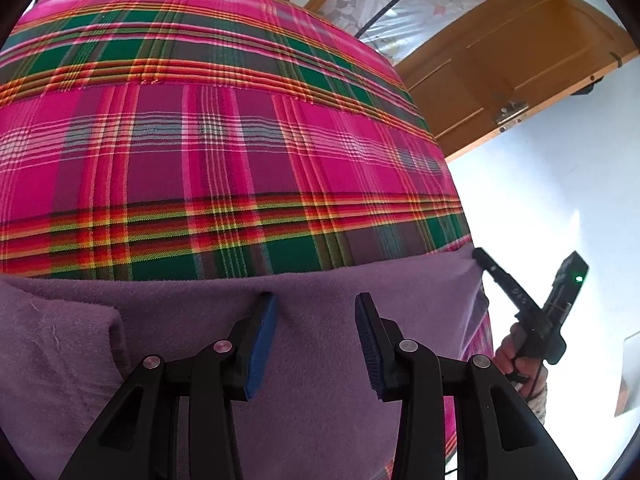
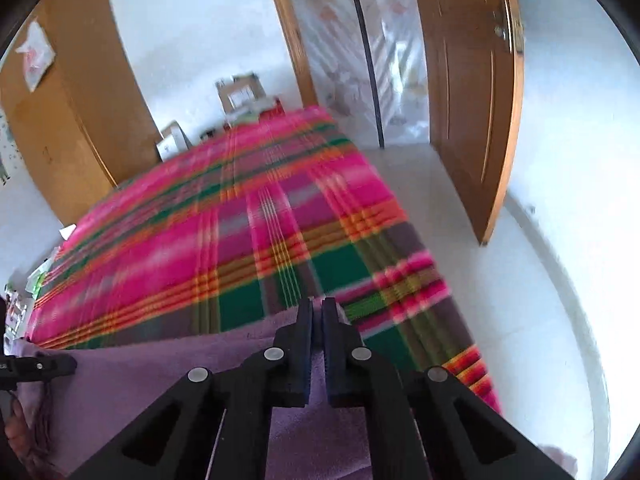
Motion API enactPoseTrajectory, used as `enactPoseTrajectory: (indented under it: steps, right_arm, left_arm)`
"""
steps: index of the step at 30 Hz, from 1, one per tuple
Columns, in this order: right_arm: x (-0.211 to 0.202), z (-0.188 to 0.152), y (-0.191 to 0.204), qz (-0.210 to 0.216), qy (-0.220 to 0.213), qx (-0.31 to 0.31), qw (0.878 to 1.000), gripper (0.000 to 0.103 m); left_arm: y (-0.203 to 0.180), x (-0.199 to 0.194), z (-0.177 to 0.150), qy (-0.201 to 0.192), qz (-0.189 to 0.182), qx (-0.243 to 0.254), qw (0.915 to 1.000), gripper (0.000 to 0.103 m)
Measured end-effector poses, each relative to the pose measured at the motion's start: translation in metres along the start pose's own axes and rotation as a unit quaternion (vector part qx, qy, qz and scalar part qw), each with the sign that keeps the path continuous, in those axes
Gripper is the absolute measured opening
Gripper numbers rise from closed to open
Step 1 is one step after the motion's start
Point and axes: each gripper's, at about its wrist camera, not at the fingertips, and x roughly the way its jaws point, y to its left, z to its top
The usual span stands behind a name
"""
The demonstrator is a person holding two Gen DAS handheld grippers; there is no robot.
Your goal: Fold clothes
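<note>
Purple garment (image 1: 328, 320) is spread at the bottom of the frame on the plaid-covered bed (image 1: 224, 152). Its far corner is pinched by the right tongs (image 2: 318, 304). Left tongs (image 1: 316, 300) are held spread above the cloth, nothing gripped. Corner-grasp step judged underway; next, the left edge needs pinching before folding.

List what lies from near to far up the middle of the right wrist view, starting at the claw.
Right claw, shut on the edge of the purple garment → plaid bedcover → cardboard boxes past the far end of the bed → white wall.
</note>
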Motion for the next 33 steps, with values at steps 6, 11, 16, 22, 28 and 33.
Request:
enactPoseTrajectory:
  steps: [6, 11, 16, 22, 28, 33]
  right_arm:
    - [-0.011, -0.006, -0.019, 0.002, 0.001, 0.031, 1.000, 0.012]
    - [-0.043, -0.019, -0.043, 0.007, -0.016, 0.060, 0.998, 0.023]
    - [-0.051, -0.038, -0.052, 0.022, -0.013, 0.069, 0.997, 0.024]
    - [-0.044, -0.048, -0.047, 0.045, 0.002, 0.057, 0.997, 0.024]
    - [-0.042, -0.052, -0.040, 0.037, 0.008, 0.048, 0.998, 0.025]
    - [-0.042, -0.055, -0.040, 0.044, 0.013, 0.045, 0.998, 0.011]
  left_arm:
    - [-0.005, 0.001, -0.003, -0.007, 0.012, 0.007, 0.9999, 0.042]
    - [-0.013, 0.001, -0.012, -0.002, 0.001, 0.029, 0.9996, 0.042]
    - [-0.026, 0.003, -0.025, 0.007, 0.004, 0.061, 0.9981, 0.042]
    - [-0.049, 0.010, -0.045, 0.025, 0.007, 0.105, 0.9942, 0.042]
    - [-0.073, 0.014, -0.066, 0.032, 0.030, 0.166, 0.9852, 0.042]
    - [-0.085, 0.016, -0.080, 0.063, 0.022, 0.197, 0.9781, 0.042]
